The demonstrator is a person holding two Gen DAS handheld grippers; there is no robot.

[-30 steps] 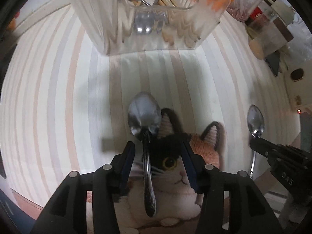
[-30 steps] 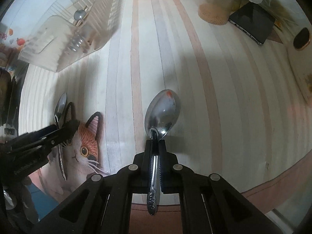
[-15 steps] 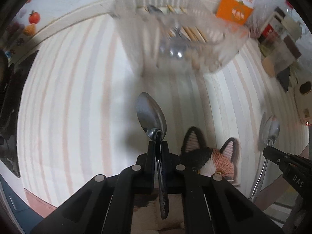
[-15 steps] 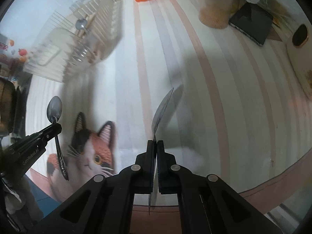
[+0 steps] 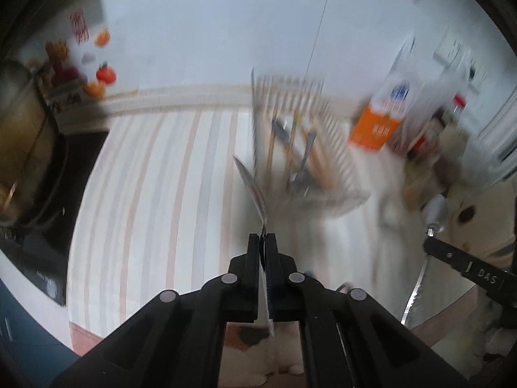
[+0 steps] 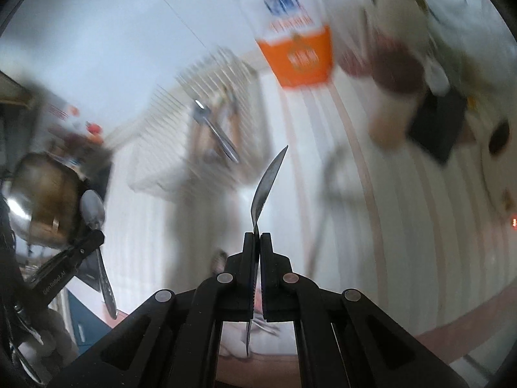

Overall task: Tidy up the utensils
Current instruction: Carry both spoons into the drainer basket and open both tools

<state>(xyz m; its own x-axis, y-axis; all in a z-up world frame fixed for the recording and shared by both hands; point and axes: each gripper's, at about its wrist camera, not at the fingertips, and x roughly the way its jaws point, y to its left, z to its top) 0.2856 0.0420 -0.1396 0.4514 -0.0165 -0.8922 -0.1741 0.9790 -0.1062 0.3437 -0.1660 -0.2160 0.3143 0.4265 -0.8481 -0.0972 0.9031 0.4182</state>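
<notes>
Left wrist view. Your left claw [image 5: 262,242] is pressed together on the neck of a spoon [image 5: 250,184], which shows edge-on, bowl raised ahead of the tips and handle running back between the fingers. Landmark: the clear slatted utensil rack [image 5: 326,161], blurred, standing on the striped surface [image 5: 155,194] just beyond the spoon's bowl. Inside the rack: chopsticks and metal cutlery, leaning. Right of the rack: an orange-and-white carton [image 5: 381,119], then a cluster of jars, too blurred to tell apart. Left of the rack, at the surface's far edge: a dark metal pot [image 5: 22,148] and fruit stickers on the wall. Well to the right of the rack, your right claw [image 5: 429,242] enters from the frame edge, pinching a second spoon [image 5: 416,291].

Right wrist view. Your right claw [image 6: 257,239] is closed tight on its spoon [image 6: 266,181], also edge-on, bowl up and ahead. The rack [image 6: 206,142] sits beyond and left of that bowl, cutlery visible in it. Right of the rack: the carton [image 6: 300,55], a dark flat device [image 6: 436,129]. Left of the rack: the pot [image 6: 38,200] and your left claw [image 6: 97,236], gripping its spoon [image 6: 93,213] bowl-up, handle hanging below.
</notes>
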